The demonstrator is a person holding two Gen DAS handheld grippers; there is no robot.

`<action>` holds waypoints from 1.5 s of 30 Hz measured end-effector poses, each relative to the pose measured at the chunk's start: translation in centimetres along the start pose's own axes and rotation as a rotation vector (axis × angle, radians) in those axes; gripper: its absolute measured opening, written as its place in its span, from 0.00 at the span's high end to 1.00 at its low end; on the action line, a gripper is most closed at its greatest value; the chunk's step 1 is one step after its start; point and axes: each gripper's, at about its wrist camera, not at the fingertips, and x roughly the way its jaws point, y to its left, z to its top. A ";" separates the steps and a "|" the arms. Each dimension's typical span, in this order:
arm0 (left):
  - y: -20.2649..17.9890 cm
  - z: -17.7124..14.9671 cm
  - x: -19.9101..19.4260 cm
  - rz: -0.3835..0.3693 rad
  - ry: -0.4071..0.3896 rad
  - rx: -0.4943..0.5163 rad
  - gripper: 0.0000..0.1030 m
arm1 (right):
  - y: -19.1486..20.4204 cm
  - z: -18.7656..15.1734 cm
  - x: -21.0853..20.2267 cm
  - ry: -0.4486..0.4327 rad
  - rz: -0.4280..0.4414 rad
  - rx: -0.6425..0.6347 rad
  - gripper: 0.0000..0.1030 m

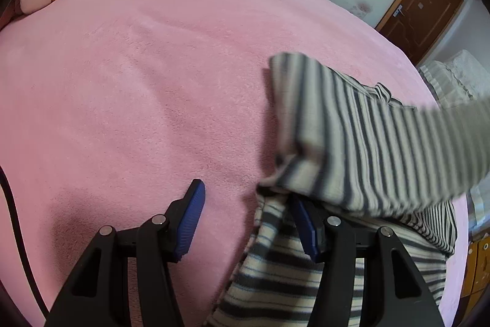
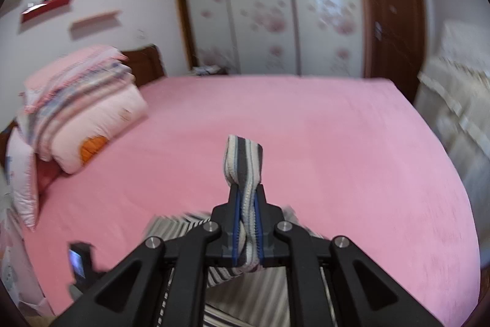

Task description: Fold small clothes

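Garment: a grey-and-cream striped knitted garment [image 1: 361,143], soft and ribbed, lies on the pink fleecy bed [image 1: 153,81].
Right hand-held gripper [image 2: 246,204]: clamped on a bunched striped edge, cloth trailing below it.
Left hand-held gripper [image 1: 245,213]: jaws apart, nothing pinched; the garment drapes over its right finger.
Nearer hand: the left, beside the slack lower edge.

A striped garment [image 1: 352,143] lies on the right side of the bed [image 1: 153,81], part of it lifted above the rest. Folded quilts [image 2: 85,118] are stacked at the bed's far left corner; behind the bed stand a wardrobe [image 2: 269,5] and, to its right, a door [image 2: 395,20].
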 end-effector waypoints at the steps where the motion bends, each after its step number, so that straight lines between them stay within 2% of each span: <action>1: -0.1 0.1 0.1 0.002 0.001 -0.002 0.47 | -1.1 -0.9 0.7 0.025 -0.014 0.020 0.92; 7: -1.0 0.5 0.4 0.038 0.009 0.008 0.51 | -5.9 -6.0 4.4 0.135 -0.093 0.111 0.92; 11: -1.5 0.3 0.3 0.044 -0.002 0.003 0.55 | -8.2 -8.4 6.6 0.202 -0.112 0.179 0.92; 15: -2.1 -0.4 0.2 0.021 0.005 0.035 0.82 | -10.4 -10.7 8.6 0.277 -0.154 0.221 0.90; 16: -2.3 -0.6 0.1 0.023 0.007 0.048 0.84 | -10.9 -11.3 9.0 0.296 -0.167 0.232 0.89; 20: -2.9 -0.8 -0.2 0.038 0.006 0.076 0.84 | -13.8 -13.4 9.9 0.356 -0.184 0.315 0.87; 23: -2.9 -0.5 0.1 0.030 0.020 0.066 0.84 | -16.2 -14.3 9.0 0.349 -0.099 0.438 0.85; 25: -2.6 -0.4 0.1 0.030 0.027 0.064 0.84 | -16.8 -14.5 8.2 0.335 -0.066 0.475 0.78; 27: -2.7 -0.4 0.2 0.035 0.029 0.066 0.84 | -16.8 -14.5 7.3 0.326 -0.041 0.468 0.70; 31: -2.4 -0.4 0.2 0.037 0.033 0.056 0.84 | -15.4 -14.6 6.7 0.355 -0.066 0.388 0.70; 35: -2.4 -0.2 0.6 0.020 0.048 0.008 0.84 | -15.7 -15.4 7.1 0.381 -0.088 0.381 0.70; 36: -2.3 -0.2 0.7 0.016 0.051 -0.003 0.84 | -15.7 -15.6 7.2 0.384 -0.086 0.383 0.70; 39: -2.2 -0.2 0.7 0.016 0.054 -0.018 0.85 | -14.6 -15.6 7.0 0.376 -0.101 0.321 0.91; 45: -2.4 -0.4 0.4 0.031 0.049 -0.014 0.90 | -14.0 -15.1 4.6 0.307 -0.150 0.308 0.98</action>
